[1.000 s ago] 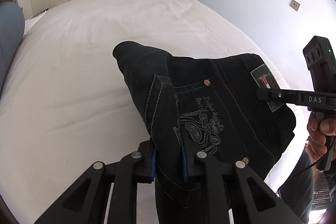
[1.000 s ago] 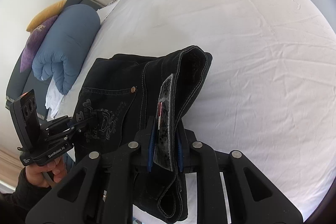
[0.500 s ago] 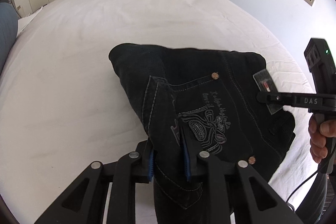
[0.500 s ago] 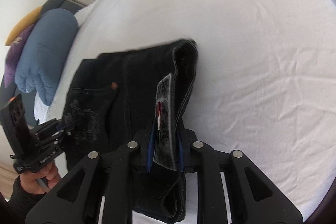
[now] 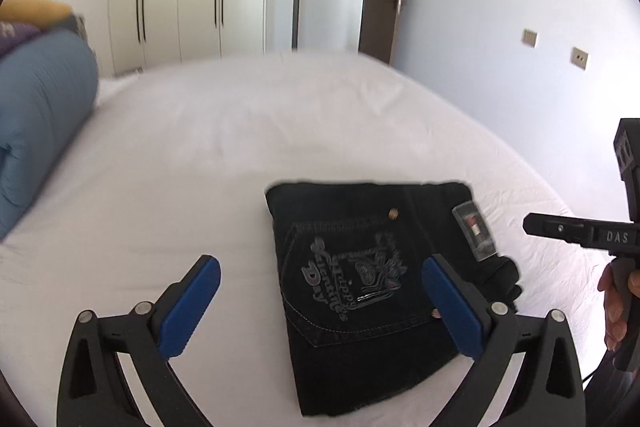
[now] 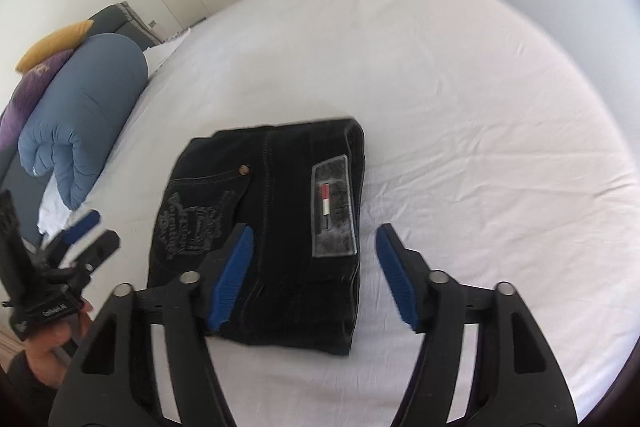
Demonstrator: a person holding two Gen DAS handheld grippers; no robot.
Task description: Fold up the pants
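Both tongs, left gripper (image 5: 320,303) and right gripper (image 6: 312,271), hang spread wide, pinching nothing. Pants (image 6: 280,211) lie as a compact folded bundle on the bed (image 6: 480,107). We judge folding essentially complete; next calls only for withdrawing clear, or smoothing edges.

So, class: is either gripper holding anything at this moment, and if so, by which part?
Nothing is held. The left gripper and right gripper are both open, and the folded black pants lie flat on the white bed.
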